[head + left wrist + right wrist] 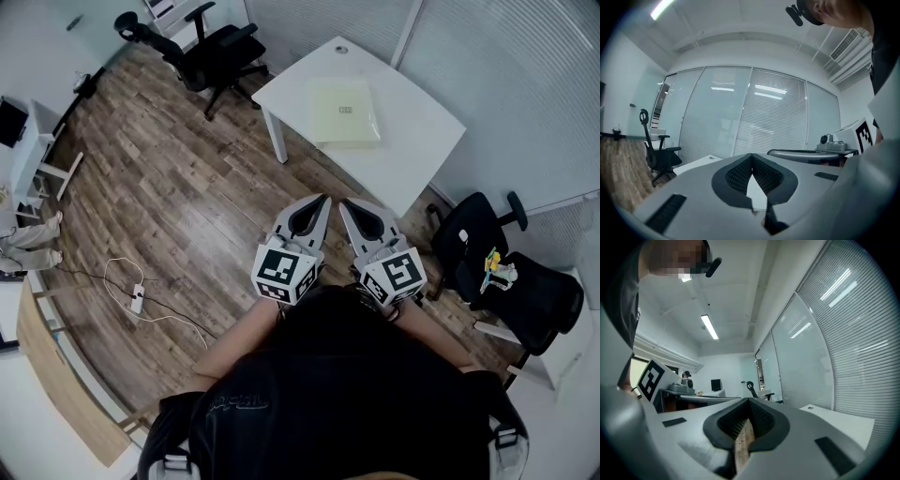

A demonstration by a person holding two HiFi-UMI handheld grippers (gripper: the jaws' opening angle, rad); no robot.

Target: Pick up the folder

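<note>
Dark-clad shoulders of the person are filling the near edge of the head view, with the left gripper (322, 199) and right gripper (344, 203) being held side by side just beyond them, both sets of jaws pressed together on nothing. Folder (345, 112), pale yellow, is lying flat on the white worktop (412, 141) at the far side of the wood floor (187, 206), well apart from both grippers. Pick-up is not yet begun; approach, grasp and lift are all remaining, by this reading. Head view alone is showing the folder. Left gripper view and right gripper view are showing the closed jaw tips close up and only a strip of the worktop, with the folder not appearing.
</note>
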